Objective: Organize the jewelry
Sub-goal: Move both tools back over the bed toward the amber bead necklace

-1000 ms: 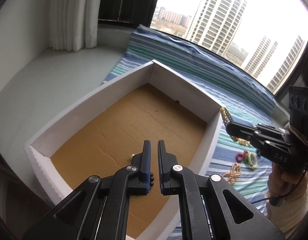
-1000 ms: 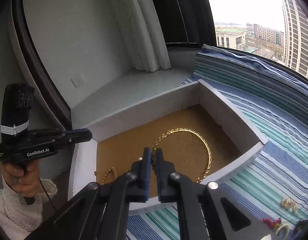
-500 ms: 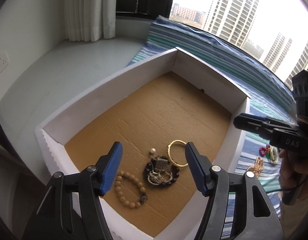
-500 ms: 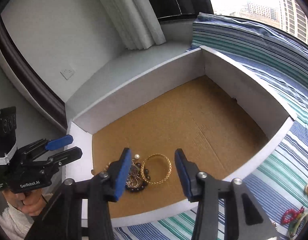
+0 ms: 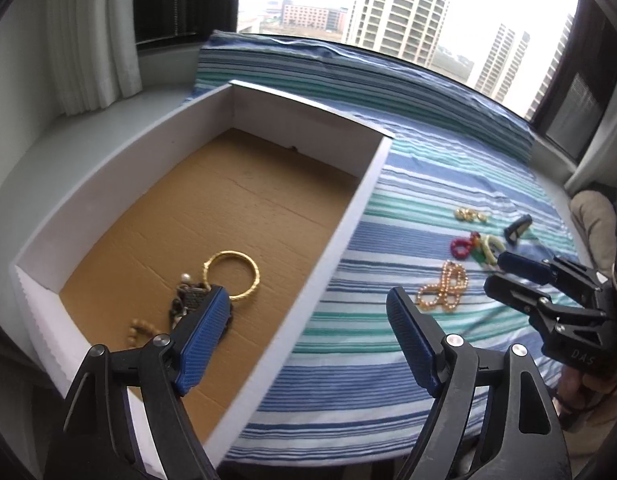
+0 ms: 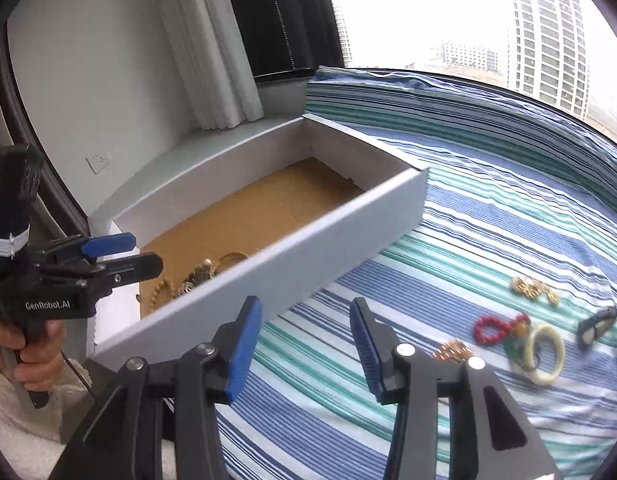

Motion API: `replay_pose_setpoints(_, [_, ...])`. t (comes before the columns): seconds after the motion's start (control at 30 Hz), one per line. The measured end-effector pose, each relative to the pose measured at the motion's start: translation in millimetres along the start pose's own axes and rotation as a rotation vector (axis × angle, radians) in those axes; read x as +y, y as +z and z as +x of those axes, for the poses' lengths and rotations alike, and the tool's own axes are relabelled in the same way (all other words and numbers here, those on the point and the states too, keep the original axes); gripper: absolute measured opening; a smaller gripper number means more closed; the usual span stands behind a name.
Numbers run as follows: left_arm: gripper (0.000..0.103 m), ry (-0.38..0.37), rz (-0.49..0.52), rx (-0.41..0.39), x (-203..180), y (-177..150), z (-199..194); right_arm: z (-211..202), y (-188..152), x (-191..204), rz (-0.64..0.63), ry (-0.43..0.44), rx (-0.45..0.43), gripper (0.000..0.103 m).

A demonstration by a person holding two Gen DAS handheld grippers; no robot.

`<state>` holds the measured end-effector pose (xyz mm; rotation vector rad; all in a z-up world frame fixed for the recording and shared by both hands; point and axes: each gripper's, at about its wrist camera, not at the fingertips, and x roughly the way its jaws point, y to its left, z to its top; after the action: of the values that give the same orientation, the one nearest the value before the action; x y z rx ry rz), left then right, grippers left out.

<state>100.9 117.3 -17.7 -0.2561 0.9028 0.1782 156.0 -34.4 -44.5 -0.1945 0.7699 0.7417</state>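
Jewelry lies in two groups: some inside the white foam-walled box (image 5: pixel 348 216) with a brown cardboard floor, the rest out on the blue, green and white striped cloth (image 5: pixel 428 184) beside it. In the box, near its front corner, the left wrist view shows one gold bangle (image 5: pixel 233 280), one dark tangled cluster of chain and charm (image 5: pixel 188 304) touching the bangle's edge, and one tan wooden-bead bracelet (image 5: pixel 138 330) partly hidden behind the left gripper (image 5: pixel 308 340). On the cloth there are five separate lots: one peach pearl strand (image 5: pixel 444 288) bunched up, one red beaded loop (image 5: pixel 460 246), one cream ring-shaped bangle (image 6: pixel 544 354) with a green piece against it, one small heap of gold earrings (image 5: pixel 470 215), and one dark clip-like piece (image 5: pixel 516 230) set furthest out. The left gripper's blue-padded jaws have just been opening and stand wide with nothing between them, straddling the box's near wall. The right gripper (image 6: pixel 306 354) has its jaws parted too, empty, hovering over bare cloth just beside the pearl strand.
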Motion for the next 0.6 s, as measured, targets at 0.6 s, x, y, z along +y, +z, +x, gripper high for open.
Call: replay_pose_setpoints(0.6, [0.082, -0.108, 0.282, 0.201, -135, -39, 88, -66, -155, -119, 0.380, -0.232, 0.040, 0.046])
